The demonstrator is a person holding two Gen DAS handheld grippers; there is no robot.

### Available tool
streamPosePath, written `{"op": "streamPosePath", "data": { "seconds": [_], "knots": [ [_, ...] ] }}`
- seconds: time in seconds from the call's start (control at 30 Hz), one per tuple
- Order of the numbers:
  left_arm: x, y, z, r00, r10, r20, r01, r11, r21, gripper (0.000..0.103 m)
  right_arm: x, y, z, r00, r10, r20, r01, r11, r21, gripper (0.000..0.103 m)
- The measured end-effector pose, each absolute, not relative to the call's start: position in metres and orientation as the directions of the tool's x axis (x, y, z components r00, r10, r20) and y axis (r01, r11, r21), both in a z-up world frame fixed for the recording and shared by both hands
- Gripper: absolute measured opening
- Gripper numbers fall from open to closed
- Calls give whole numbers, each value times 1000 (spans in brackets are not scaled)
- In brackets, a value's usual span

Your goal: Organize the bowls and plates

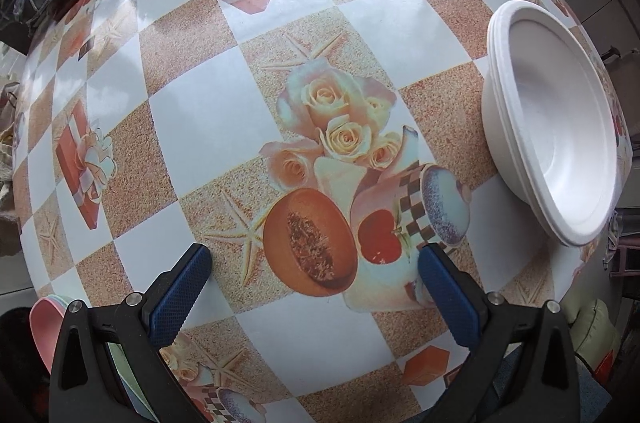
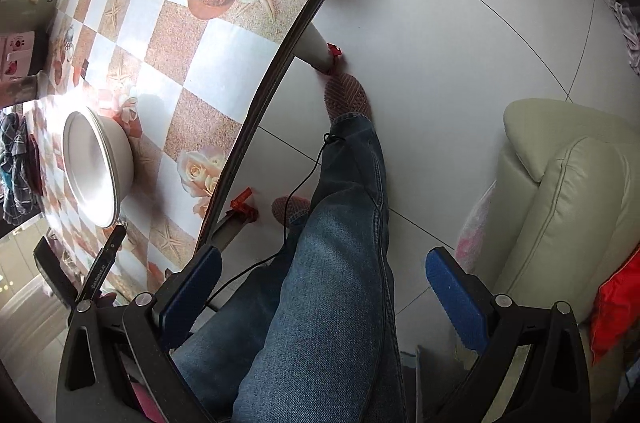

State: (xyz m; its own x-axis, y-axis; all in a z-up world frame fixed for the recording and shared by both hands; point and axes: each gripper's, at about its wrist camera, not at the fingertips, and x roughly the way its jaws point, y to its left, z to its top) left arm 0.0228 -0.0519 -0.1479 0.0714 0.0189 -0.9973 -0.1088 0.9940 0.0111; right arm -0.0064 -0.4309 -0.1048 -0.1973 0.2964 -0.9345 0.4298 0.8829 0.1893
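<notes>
**Bowls stacked, both grippers empty**

We see the bench (image 1: 208, 111), covered in a checked floral cloth, carrying one nested stack of white bowls (image 1: 560, 127) near its right edge, so we judge the bowl stacking largely done. Some pastel-coloured plates (image 1: 46, 319) peek in at the near left corner, perhaps not yet sorted. Our left hand-held gripper (image 1: 314, 273) hangs wide open over the bench, holding nothing. Our right hand-held gripper (image 2: 324, 273) is spread wide too, empty, off the bench's edge above a person's jeans.
</notes>
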Motion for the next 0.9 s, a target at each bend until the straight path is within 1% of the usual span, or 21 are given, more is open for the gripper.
{"op": "streamPosePath", "data": {
  "seconds": [0.23, 0.43, 0.47, 0.5, 0.63, 0.7, 0.77, 0.9],
  "knots": [
    [33, -51, -149, 4, 12, -1000, -151, 989, 11, 103, 46, -371, -103, -222, 210, -952, 167, 970, 176, 103],
    [37, -47, -151, -52, 8, -999, -143, 990, 16, 103, 83, -317, -116, -241, 204, -949, 33, 979, 202, 103],
    [35, -43, -148, -52, 11, -999, -167, 986, 19, 100, 88, -310, -117, -239, 201, -950, 12, 979, 204, 103],
    [42, -30, -144, -48, 9, -999, -199, 980, 19, 98, 93, -303, -117, -236, 196, -952, -8, 979, 203, 103],
    [39, -17, -105, 47, -10, -999, -281, 959, -23, 98, 107, -286, -115, -220, 191, -957, -54, 977, 207, 103],
    [47, -23, -85, 115, -14, -993, -271, 962, -44, 98, 113, -282, -116, -212, 180, -961, -77, 977, 200, 103],
    [61, -36, -76, 146, -19, -989, -237, 970, -54, 99, 119, -278, -119, -211, 161, -964, -99, 978, 185, 103],
    [88, -68, -84, 147, -29, -989, -186, 981, -57, 99, 134, -275, -129, -211, 133, -968, -119, 980, 161, 103]
  ]
}}
